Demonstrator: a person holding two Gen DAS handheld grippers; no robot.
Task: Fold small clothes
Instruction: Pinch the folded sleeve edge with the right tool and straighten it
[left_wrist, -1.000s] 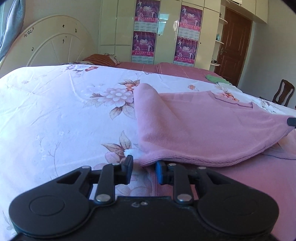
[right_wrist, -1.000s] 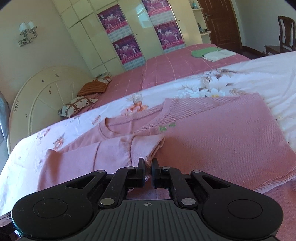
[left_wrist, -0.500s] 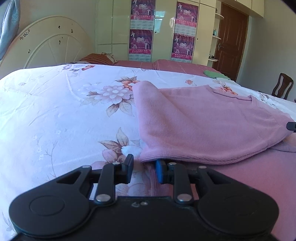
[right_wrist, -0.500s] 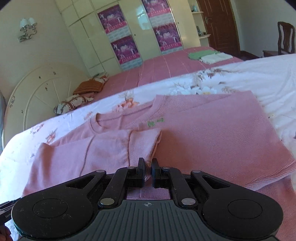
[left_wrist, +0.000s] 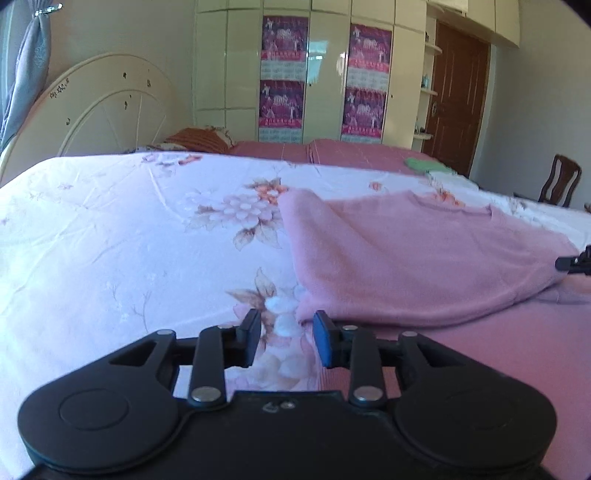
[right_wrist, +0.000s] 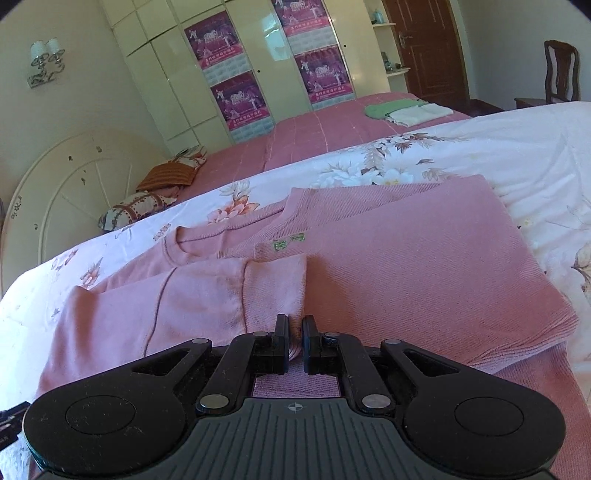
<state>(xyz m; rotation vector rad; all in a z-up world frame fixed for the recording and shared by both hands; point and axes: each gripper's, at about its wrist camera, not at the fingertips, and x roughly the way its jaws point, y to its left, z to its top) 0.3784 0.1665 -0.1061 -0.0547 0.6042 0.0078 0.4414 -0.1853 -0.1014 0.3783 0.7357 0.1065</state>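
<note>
One pink sweater (right_wrist: 406, 280) lies on the bed (left_wrist: 110, 258); left tongs (left_wrist: 286, 341) gape apart, right tongs (right_wrist: 295, 343) pinch its sleeve cuff (right_wrist: 275, 291).

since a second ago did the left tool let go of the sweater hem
Yes. The left tool has opened wider, and the pink sweater hem now lies just beyond its right finger, over the floral sheet.

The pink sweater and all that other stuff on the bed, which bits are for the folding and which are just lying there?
For the folding: pink sweater, left gripper, right gripper.
Just lying about: green cloth, white cloth, striped pillow, chair.
</note>
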